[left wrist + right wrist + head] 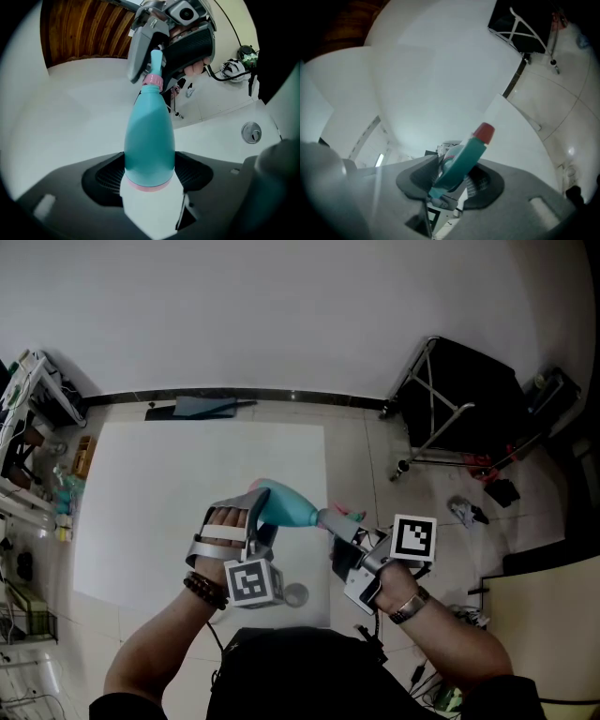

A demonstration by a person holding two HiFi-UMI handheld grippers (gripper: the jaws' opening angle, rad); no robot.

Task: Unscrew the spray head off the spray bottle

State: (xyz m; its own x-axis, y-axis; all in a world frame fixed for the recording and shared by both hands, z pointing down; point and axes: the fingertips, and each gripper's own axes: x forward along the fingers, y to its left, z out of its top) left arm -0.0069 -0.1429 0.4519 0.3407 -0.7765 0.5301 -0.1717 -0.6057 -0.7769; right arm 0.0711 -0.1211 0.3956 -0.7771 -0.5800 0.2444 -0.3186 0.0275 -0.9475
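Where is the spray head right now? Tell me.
In the head view the spray head sits centre, at the right end of the teal spray bottle, between the right gripper's jaws; the left gripper holds the bottle's base.

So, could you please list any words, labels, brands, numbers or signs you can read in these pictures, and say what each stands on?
No text in any view can be read.
Spray bottle: plain teal, no label showing.
Left marker cube and right marker cube: black-and-white square patterns only, no characters.
Shelf clutter at the left edge: too small to read.
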